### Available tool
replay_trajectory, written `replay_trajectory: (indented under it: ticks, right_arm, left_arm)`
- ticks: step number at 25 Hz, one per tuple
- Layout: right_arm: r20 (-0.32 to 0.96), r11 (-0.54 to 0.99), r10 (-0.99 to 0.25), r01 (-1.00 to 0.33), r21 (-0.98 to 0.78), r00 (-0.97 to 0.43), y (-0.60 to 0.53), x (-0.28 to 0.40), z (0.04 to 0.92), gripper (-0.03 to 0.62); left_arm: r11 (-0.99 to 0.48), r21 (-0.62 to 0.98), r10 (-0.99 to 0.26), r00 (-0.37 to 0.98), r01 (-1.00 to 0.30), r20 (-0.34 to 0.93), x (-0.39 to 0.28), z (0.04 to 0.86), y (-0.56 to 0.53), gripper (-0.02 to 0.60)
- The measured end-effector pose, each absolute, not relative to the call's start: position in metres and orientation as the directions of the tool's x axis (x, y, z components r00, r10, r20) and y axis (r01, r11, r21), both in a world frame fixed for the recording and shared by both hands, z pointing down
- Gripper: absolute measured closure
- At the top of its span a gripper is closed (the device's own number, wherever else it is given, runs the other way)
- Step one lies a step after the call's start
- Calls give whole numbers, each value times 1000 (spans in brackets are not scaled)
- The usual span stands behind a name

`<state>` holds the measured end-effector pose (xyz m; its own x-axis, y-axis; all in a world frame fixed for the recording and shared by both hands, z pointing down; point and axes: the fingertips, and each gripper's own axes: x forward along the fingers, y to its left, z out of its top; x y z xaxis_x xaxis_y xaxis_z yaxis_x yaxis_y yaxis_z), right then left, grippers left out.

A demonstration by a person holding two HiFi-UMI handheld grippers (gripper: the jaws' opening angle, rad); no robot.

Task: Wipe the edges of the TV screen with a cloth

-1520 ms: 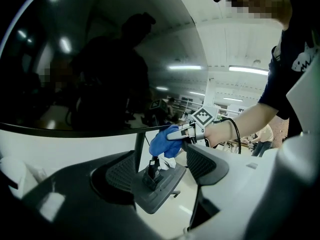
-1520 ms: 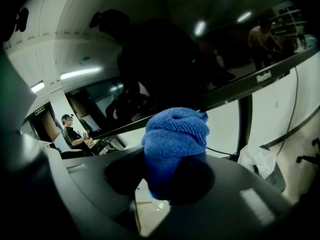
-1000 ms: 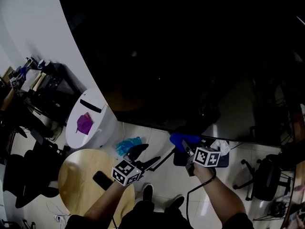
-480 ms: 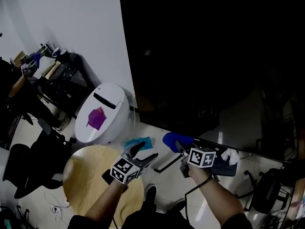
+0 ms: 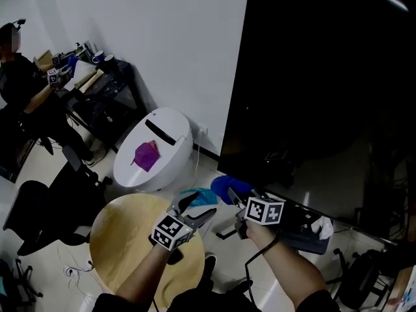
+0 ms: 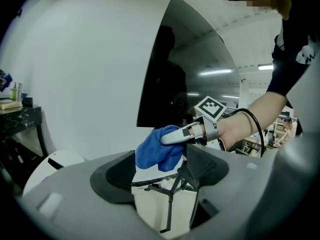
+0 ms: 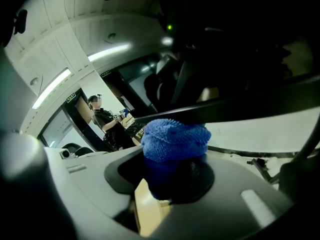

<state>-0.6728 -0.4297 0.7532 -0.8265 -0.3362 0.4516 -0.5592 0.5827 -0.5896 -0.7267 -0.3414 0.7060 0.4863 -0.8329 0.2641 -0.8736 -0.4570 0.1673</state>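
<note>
Right gripper (image 5: 233, 196) jaws pressed tight on a wad of blue cloth (image 5: 223, 187). The cloth bulges out past the tips and sits just under the lower left corner of the TV screen (image 5: 325, 77); contact with the frame unclear. Left gripper (image 5: 197, 210) jaws spread, nothing between them, held below and left of that corner, near the cloth but apart. Farther left of the screen: round wooden table (image 5: 120, 239) beneath the left gripper, white domed bin (image 5: 166, 142) against the wall.
</note>
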Motion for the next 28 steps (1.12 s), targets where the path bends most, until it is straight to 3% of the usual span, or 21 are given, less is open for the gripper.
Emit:
replay_trajectory:
  ticks: [16,24,28]
  right_arm:
    - [403,641,-204,-433,-634,-892,-416,-770,748,462]
    - [296,675,-98,-282,-682,-950,-382,-795,704,462]
    - [281,689,-90,-263,-676,-956,-376,-796,690,462]
  left_arm:
    - [-416,-37,-865,382,-909,326,-781,706,-361,275]
    - [-491,-298,-842,358,-819,403,-774,703,-367,198]
    - [-467,-278,-858,354,-840,373,-778,697,-370,209]
